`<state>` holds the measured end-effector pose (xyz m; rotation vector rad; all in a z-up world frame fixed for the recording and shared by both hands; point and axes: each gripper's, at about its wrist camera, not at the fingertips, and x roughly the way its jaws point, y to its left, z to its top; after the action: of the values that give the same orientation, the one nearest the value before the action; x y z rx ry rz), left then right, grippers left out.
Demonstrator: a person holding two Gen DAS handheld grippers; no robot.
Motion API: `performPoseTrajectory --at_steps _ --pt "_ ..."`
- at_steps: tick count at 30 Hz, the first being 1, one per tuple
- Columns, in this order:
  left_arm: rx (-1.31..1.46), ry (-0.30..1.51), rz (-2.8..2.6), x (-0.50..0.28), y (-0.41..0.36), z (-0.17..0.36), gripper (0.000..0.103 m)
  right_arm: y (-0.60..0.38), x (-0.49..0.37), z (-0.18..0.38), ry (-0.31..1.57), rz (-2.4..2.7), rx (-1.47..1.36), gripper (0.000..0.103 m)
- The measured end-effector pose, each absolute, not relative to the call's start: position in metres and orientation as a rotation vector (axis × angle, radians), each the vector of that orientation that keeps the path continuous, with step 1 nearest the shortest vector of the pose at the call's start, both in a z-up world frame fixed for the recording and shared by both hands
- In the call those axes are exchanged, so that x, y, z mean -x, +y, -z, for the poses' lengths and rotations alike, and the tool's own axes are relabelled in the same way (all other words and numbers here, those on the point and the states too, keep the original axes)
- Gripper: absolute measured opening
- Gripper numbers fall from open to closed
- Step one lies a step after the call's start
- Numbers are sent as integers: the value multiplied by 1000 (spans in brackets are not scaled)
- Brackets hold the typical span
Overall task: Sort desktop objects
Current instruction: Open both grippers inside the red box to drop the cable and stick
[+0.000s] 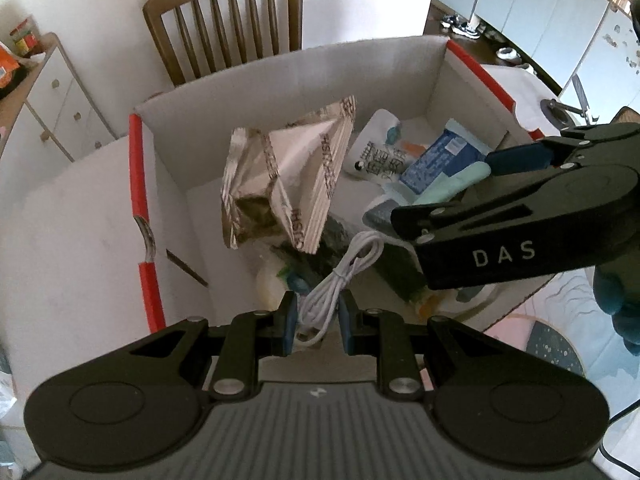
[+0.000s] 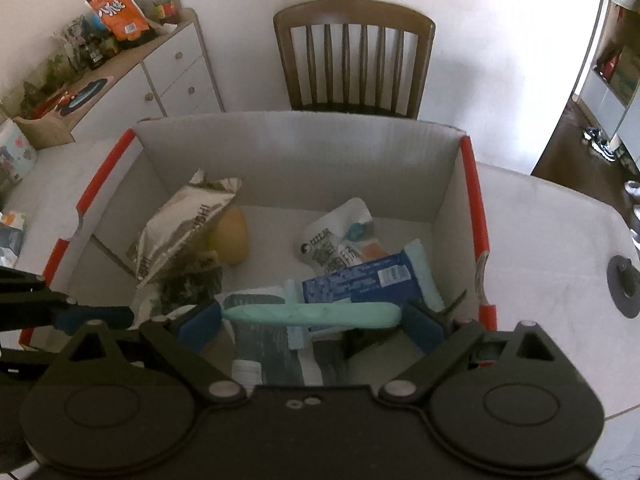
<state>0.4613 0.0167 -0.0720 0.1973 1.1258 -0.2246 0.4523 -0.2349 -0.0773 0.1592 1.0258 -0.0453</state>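
Note:
A white cardboard box with red edges (image 1: 138,184) (image 2: 474,208) stands on the table and holds several items: a silver foil bag (image 1: 276,176) (image 2: 184,224), a white pouch (image 1: 376,152) (image 2: 336,240), a blue packet (image 1: 440,156) (image 2: 356,282) and a yellow object (image 2: 232,236). My left gripper (image 1: 318,322) is shut on a coiled white USB cable (image 1: 340,280) above the box's near side. My right gripper (image 2: 312,322) (image 1: 486,184) is over the box with a mint-green oblong object (image 2: 312,314) (image 1: 452,186) lying across between its wide-spread blue pads; both ends seem to touch them.
A wooden chair (image 1: 228,16) (image 2: 352,56) stands behind the box against the wall. A white cabinet (image 2: 168,76) with snacks and jars is at the back left. A dark round disc (image 2: 624,280) sits on the white table right of the box.

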Motion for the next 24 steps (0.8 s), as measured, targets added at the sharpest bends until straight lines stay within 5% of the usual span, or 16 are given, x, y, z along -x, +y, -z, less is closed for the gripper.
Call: performPoseTrajectory --at_steps 13,20,24 --pt "-173 1119 216 -455 20 68 21 -241 -444 72 1019 20 -235 98" --pt "-162 1093 230 -448 19 58 45 -247 -436 60 996 21 -293 98" --pt "-141 1084 238 -443 18 51 46 -250 -432 51 984 8 -313 99"
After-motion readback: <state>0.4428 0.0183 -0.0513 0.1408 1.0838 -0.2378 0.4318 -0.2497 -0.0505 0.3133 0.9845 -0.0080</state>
